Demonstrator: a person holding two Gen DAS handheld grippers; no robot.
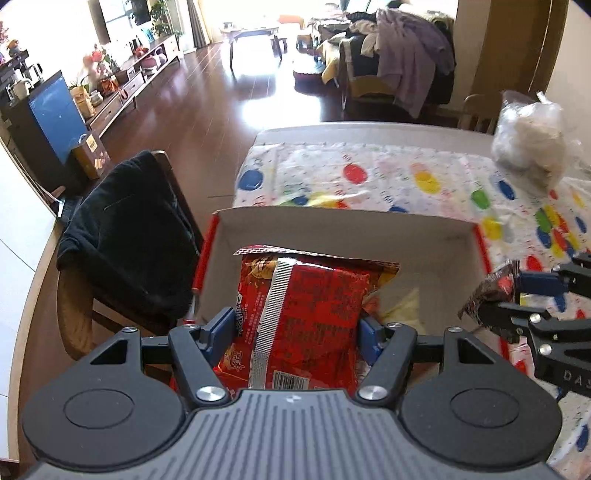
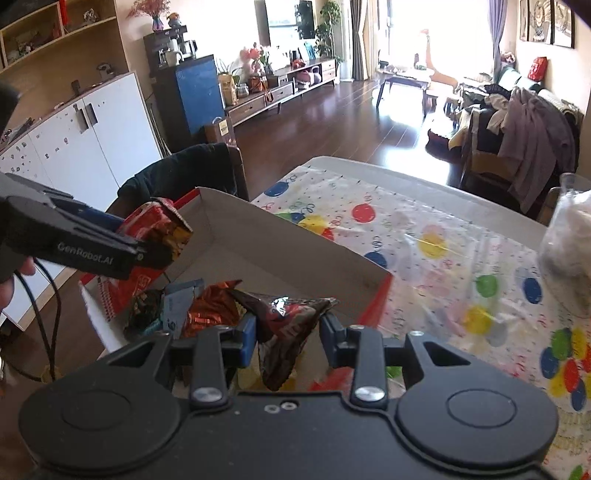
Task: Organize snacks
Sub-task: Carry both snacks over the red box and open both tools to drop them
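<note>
Left tool (image 1: 297, 326) gripping red snack packet (image 1: 314, 314), above cardboard box (image 1: 347, 229)

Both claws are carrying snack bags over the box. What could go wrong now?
The right gripper pinches only an edge of the dark snack packet, so it might slip out. The left gripper holds a big red noodle packet; dropped carelessly, it could crush snacks already in the cardboard box.

Dark wood floor (image 2: 332, 122), sunlit window (image 2: 454, 33), white cabinet (image 2: 74, 147), clothes-piled sofa (image 2: 524, 122)
</note>
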